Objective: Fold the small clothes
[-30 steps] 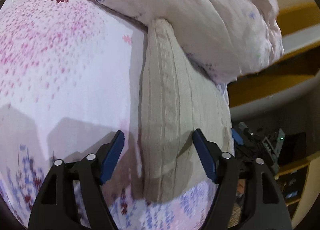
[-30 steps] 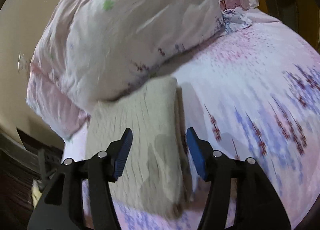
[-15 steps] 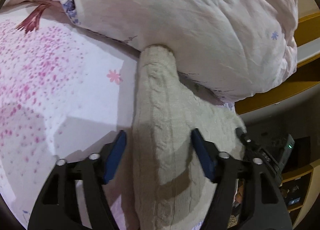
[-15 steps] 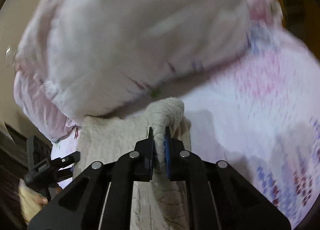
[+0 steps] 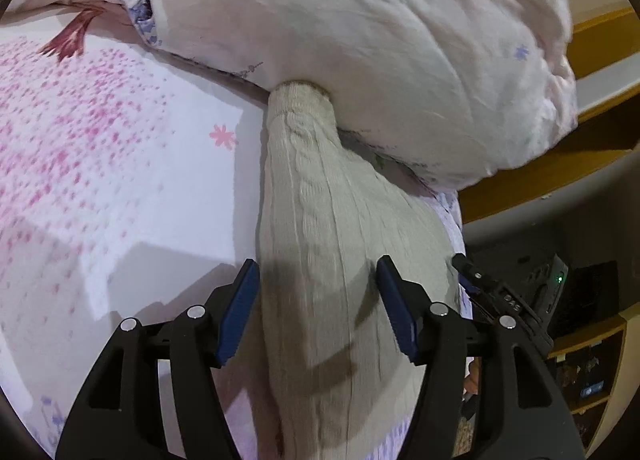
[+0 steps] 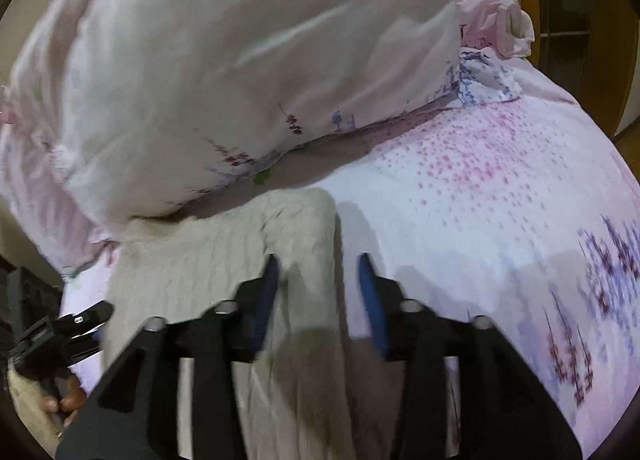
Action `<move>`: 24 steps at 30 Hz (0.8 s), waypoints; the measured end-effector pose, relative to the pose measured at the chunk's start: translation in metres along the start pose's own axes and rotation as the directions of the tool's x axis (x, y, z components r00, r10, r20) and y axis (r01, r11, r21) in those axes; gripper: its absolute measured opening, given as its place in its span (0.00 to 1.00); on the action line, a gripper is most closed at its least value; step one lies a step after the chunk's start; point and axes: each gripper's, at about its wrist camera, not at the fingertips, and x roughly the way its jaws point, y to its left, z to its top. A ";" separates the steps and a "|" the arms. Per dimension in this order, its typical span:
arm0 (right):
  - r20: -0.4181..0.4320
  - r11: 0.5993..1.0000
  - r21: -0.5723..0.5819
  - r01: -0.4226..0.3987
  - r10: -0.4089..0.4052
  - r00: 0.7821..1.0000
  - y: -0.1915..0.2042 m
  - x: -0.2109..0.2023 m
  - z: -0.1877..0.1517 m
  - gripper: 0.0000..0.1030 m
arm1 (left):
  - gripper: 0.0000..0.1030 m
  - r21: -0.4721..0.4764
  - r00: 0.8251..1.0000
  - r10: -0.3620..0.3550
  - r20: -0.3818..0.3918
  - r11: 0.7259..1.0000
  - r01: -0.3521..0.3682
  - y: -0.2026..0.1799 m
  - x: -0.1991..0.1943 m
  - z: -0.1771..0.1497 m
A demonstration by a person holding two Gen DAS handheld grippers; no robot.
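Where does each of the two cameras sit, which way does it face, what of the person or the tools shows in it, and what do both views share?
Left wrist view: on the left hand-held gripper, looking forward and down at the cream cable-knit garment; its jaws are opening, with the garment between them.
Right wrist view: on the right hand-held gripper, facing down at that garment's edge; its jaws are opening, and the person's fingers show at lower left.
Shared: the garment, the pale floral pillow and the pink-speckled bedsheet.
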 end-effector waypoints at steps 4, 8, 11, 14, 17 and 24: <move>-0.037 0.997 -0.001 -0.073 0.073 0.997 -0.008 -0.017 -0.030 0.46 | 0.63 0.007 1.000 -0.017 -0.026 1.000 0.017 0.007 -0.010 -0.021; -0.050 0.996 -0.040 -0.085 0.083 0.995 -0.009 -0.024 -0.059 0.16 | 0.64 0.016 1.000 -0.020 -0.024 1.000 0.020 0.006 -0.014 -0.039; 0.025 0.996 -0.069 -0.053 0.054 0.998 -0.009 -0.040 -0.059 0.09 | 0.64 0.055 1.000 0.008 -0.015 0.998 -0.007 0.001 -0.016 -0.049; 0.034 0.998 -0.066 0.001 0.001 0.999 -0.012 -0.038 -0.061 0.08 | 0.64 0.111 0.999 0.052 -0.010 0.993 -0.051 -0.009 -0.010 -0.059; -0.009 0.997 -0.043 0.060 -0.061 0.998 -0.019 -0.020 -0.068 0.08 | 0.65 0.164 0.993 0.115 -0.001 0.980 -0.113 -0.019 -0.002 -0.065; 0.107 0.971 -0.133 0.199 -0.186 0.977 0.002 -0.039 -0.075 0.29 | 0.69 0.274 0.969 0.239 0.061 0.930 -0.246 -0.040 0.004 -0.080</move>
